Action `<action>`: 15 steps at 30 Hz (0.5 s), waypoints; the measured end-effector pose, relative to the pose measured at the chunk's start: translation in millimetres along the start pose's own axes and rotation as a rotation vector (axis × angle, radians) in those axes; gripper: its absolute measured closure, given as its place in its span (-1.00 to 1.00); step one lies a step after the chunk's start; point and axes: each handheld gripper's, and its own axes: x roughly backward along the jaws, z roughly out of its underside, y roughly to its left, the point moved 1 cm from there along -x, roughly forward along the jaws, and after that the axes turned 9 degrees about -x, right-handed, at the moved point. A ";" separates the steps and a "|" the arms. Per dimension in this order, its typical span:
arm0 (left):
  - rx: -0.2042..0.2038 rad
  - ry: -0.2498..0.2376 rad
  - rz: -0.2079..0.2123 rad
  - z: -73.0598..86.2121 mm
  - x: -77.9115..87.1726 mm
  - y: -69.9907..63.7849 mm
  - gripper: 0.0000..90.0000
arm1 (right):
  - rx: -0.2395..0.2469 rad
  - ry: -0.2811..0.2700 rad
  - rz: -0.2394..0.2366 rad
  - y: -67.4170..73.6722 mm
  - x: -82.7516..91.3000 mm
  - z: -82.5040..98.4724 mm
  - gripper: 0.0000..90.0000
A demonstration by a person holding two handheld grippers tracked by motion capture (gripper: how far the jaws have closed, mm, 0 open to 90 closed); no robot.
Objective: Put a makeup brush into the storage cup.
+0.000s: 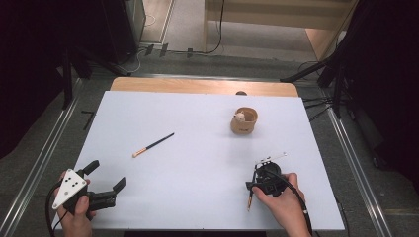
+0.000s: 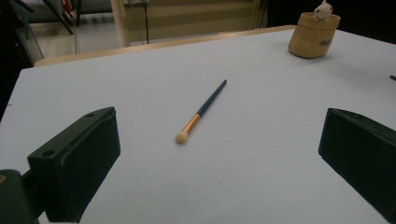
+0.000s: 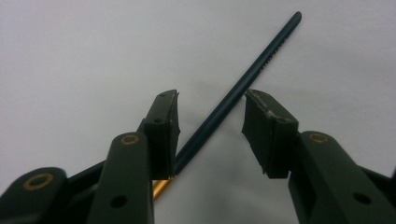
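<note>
Lower left of the high view, the left tool (image 1: 107, 176) gapes wide, empty. Lower right, the right tool (image 3: 211, 135) straddles a brush (image 3: 243, 84) on the bench (image 1: 197, 168), jaws apart. Another brush (image 1: 152, 145) lies left of centre.

Dark lettering marks the tan pot (image 2: 313, 40) and the brush handle (image 3: 243, 81); both too blurred to read.

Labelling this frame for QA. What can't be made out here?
- Brush between the right gripper's open jaws, right gripper view: its head is hidden behind the left jaw.
- Same brush in the high view: mostly hidden under the right hand.
- Cup, left gripper view: lettering too small to read.
- Small figure in the cup, high view: too small to identify.
</note>
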 end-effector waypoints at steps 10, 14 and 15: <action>0.002 0.007 0.003 0.3 -1.4 -1.2 -1.00 | 0.063 0.016 0.130 13.6 -6.2 0.8 0.51; 0.004 0.007 0.005 0.1 -1.6 -1.8 -1.00 | 0.027 0.036 0.112 7.1 -5.3 -3.6 0.88; 0.003 0.007 0.006 0.0 -1.9 -2.0 -1.00 | 0.018 0.036 0.105 4.5 -5.2 -4.0 0.89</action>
